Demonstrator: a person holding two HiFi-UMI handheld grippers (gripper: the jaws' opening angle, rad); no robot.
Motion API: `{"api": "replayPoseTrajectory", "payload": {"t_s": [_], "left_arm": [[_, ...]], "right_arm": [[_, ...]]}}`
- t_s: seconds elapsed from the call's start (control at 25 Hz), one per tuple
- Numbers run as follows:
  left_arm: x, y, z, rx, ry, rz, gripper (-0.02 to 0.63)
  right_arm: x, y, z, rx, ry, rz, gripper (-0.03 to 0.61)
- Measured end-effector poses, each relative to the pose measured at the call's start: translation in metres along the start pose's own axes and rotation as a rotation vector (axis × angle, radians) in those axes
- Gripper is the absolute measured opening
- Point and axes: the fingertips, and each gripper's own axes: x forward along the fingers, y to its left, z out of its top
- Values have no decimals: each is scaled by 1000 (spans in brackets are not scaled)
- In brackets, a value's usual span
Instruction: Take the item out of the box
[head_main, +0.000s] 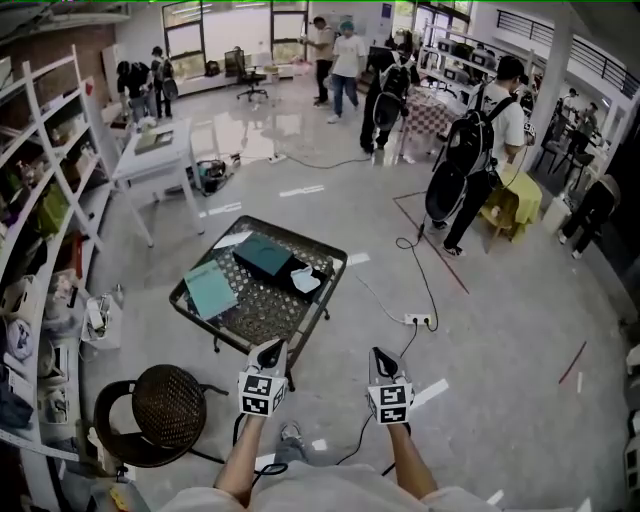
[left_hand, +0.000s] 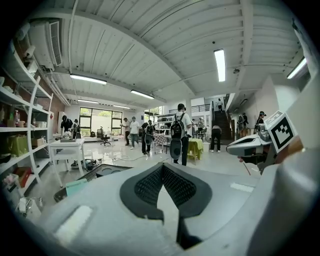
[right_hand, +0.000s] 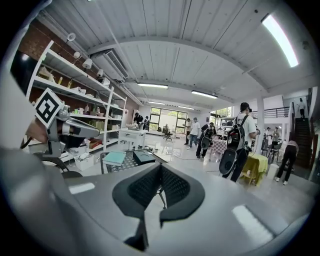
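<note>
Box (head_main: 263, 254): dark teal, flat, rectangular, on the mesh-top table (head_main: 268, 312), roughly 11 o'clock from my grippers and well apart from them. Light teal flat panel (head_main: 210, 290) at its 8 o'clock, white crumpled bit (head_main: 306, 282) at its 4 o'clock. Too small to tell if the box is open or what's inside. Left gripper (head_main: 271, 347) and right gripper (head_main: 379, 353) both clenched, nothing between the jaws.

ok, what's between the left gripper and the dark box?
Head view: between left gripper and box only the table's rim and bare mesh; the lid lies left of that line.
</note>
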Motion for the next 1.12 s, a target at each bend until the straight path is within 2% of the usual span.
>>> {"api": "replayPoseTrajectory", "payload": {"t_s": [0.56, 0.84, 1.12], "left_arm": [[109, 131, 26, -45, -11, -49, 6], [154, 160, 28, -38, -4, -91, 6], [184, 159, 22, -35, 25, -121, 6]], "right_arm": [[151, 9, 54, -34, 29, -39, -2], [194, 3, 55, -27, 43, -79, -2], [210, -11, 44, -10, 66, -95, -2]]}}
